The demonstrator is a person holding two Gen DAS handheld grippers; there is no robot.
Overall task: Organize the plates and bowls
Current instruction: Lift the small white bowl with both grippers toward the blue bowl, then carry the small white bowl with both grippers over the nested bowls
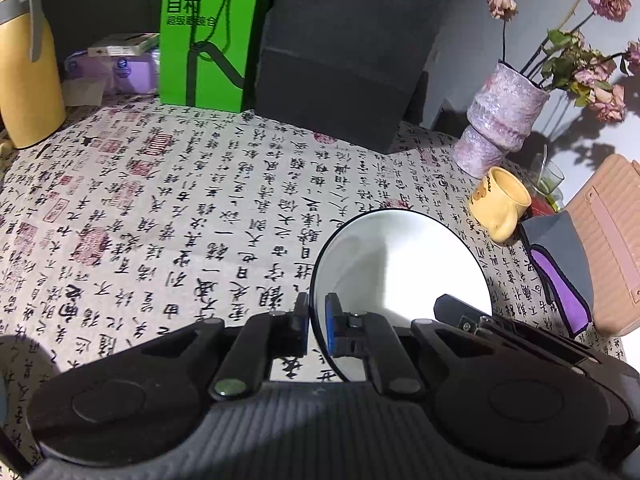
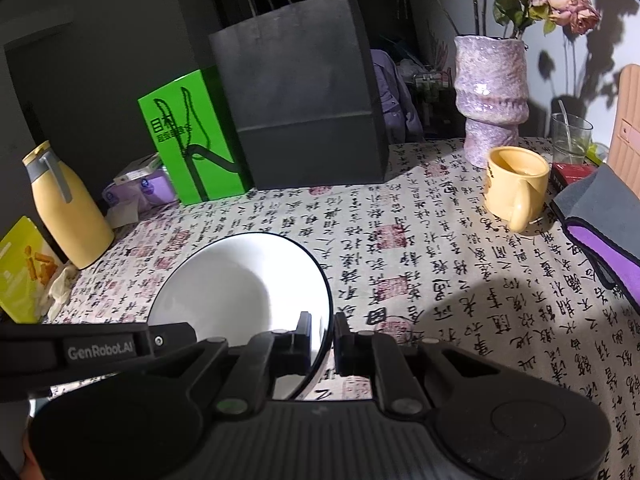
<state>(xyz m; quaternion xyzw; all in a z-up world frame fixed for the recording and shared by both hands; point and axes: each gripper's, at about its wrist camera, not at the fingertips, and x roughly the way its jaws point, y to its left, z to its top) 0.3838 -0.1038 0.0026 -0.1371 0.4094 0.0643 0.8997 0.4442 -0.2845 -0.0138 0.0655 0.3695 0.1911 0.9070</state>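
A white bowl point(image 1: 400, 264) with a thin dark rim hangs tilted above the calligraphy-print tablecloth point(image 1: 160, 208), held from both sides. My left gripper point(image 1: 316, 320) is shut on the bowl's left rim, one blue pad inside and one outside. In the right wrist view the same bowl point(image 2: 232, 288) fills the lower left. There my right gripper point(image 2: 330, 336) is shut on the right rim. The left gripper's fingers point(image 2: 172, 336) show at the bowl's far edge, and the right gripper's fingers point(image 1: 452, 306) show in the left wrist view. No other plates or bowls are in view.
A yellow mug point(image 2: 516, 184), a purple vase with dried roses point(image 2: 490, 100) and a glass point(image 2: 570, 138) stand at the back right. A black paper bag point(image 2: 304, 100), a green bag point(image 2: 188, 136) and a yellow flask point(image 2: 68, 208) line the back. A grey-purple pouch point(image 2: 604, 220) lies at the right.
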